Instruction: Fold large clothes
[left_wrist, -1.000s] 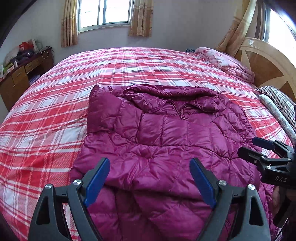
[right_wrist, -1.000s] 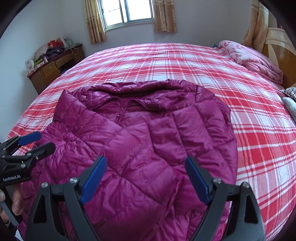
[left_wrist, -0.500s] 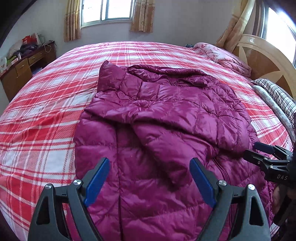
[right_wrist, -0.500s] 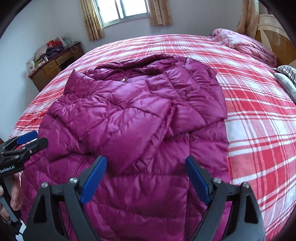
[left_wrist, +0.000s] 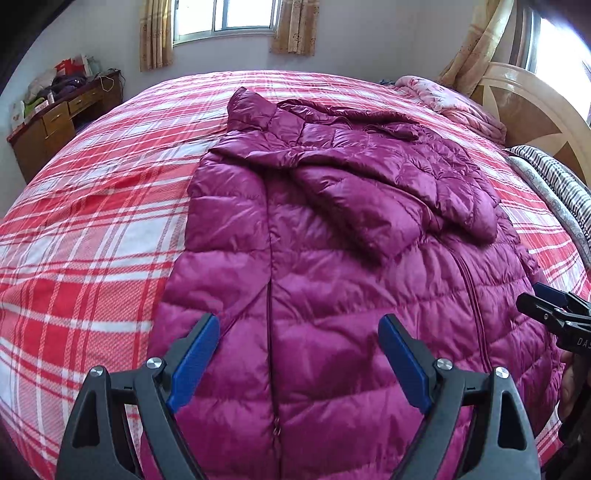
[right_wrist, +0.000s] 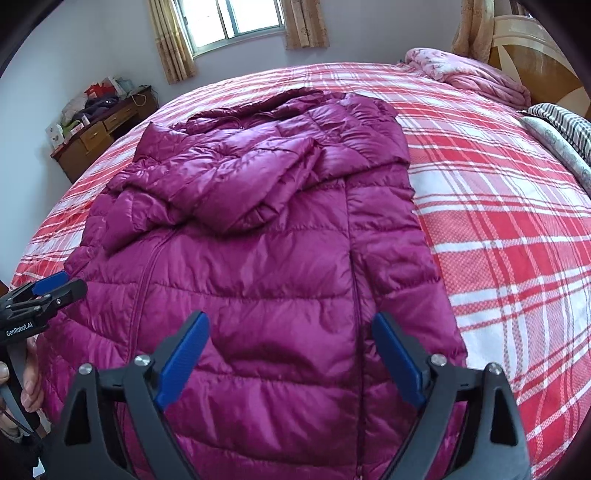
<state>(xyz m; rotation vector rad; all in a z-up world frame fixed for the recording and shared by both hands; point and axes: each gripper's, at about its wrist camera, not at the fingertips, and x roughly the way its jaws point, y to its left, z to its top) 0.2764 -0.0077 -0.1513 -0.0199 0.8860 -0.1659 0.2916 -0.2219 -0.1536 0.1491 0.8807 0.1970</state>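
Observation:
A magenta puffer jacket (left_wrist: 332, 266) lies spread on the bed, hood at the far end and hem toward me. Both sleeves are folded across its chest. In the right wrist view the same jacket (right_wrist: 258, 266) fills the middle. My left gripper (left_wrist: 299, 354) hangs open above the lower left part of the jacket, nothing between its blue pads. My right gripper (right_wrist: 291, 350) hovers above the lower right part, its jaws opening a little wider, also with nothing between them. Each gripper shows at the other view's edge: right gripper (left_wrist: 554, 310), left gripper (right_wrist: 40, 295).
The red and white plaid bedcover (left_wrist: 92, 229) lies bare left and right of the jacket. A pink quilt (left_wrist: 450, 99), a striped pillow (left_wrist: 554, 181) and the wooden headboard (left_wrist: 535, 110) are at the right. A cluttered wooden desk (left_wrist: 55, 118) stands at the far left.
Both grippers have drawn back from over the jacket's chest toward its hem, so its lower half has come into view. Both stayed open and hold nothing.

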